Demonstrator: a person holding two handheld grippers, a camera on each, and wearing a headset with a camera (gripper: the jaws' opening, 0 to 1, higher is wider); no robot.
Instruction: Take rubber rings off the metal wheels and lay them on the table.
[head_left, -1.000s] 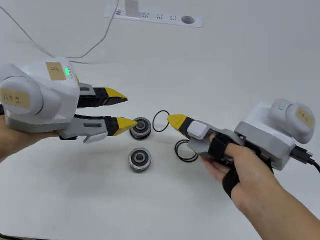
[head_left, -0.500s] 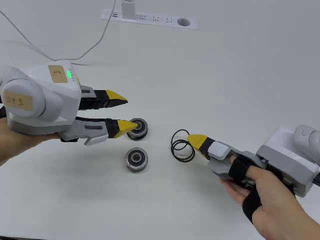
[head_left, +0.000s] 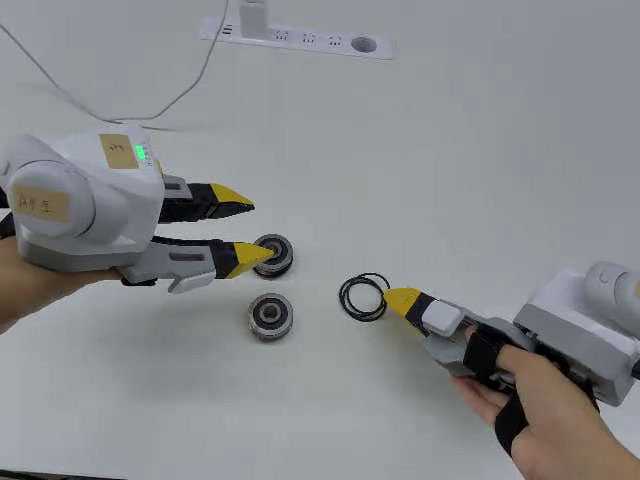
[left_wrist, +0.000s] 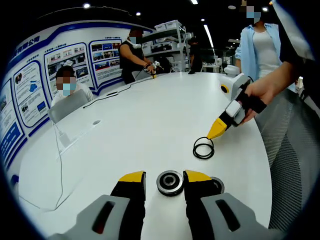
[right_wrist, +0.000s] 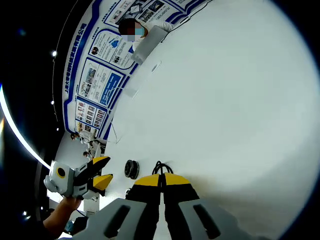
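While the left tool (left_wrist: 165, 176) gapes around a wheel (left_wrist: 170, 183), the clenched right tool (right_wrist: 161, 181) mostly hides the rings (head_left: 345, 300), seemingly ungripped.

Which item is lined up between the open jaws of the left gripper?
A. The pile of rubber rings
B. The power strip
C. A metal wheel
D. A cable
C: the left gripper view shows a metal wheel sitting between the spread jaws of the left gripper, while the rubber rings are farther off on the table, at the tip of the right gripper.
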